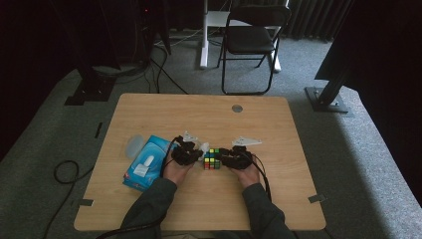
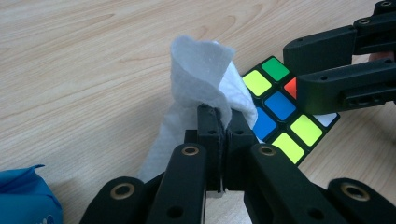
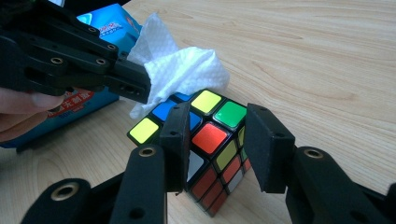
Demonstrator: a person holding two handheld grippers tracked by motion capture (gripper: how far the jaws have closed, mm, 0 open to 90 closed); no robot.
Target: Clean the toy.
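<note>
A scrambled Rubik's cube (image 1: 212, 159) stands on the wooden table (image 1: 199, 114), between my two grippers. My right gripper (image 3: 219, 114) is shut on the cube (image 3: 212, 140), one jaw on each side, gripping it across a corner. My left gripper (image 2: 223, 121) is shut on a crumpled white tissue (image 2: 201, 79), its jaws pinched tight together. The tissue (image 3: 180, 70) rests against the cube's top face at the blue and yellow squares (image 2: 280, 121). In the high view the left gripper (image 1: 201, 155) and the right gripper (image 1: 224, 158) almost meet at the cube.
A blue tissue pack (image 1: 147, 162) lies on the table just left of my left hand, with a clear plastic piece (image 1: 133, 145) behind it. A grey round cap (image 1: 237, 108) sits in the tabletop at the back. A black folding chair (image 1: 251, 35) stands beyond the table.
</note>
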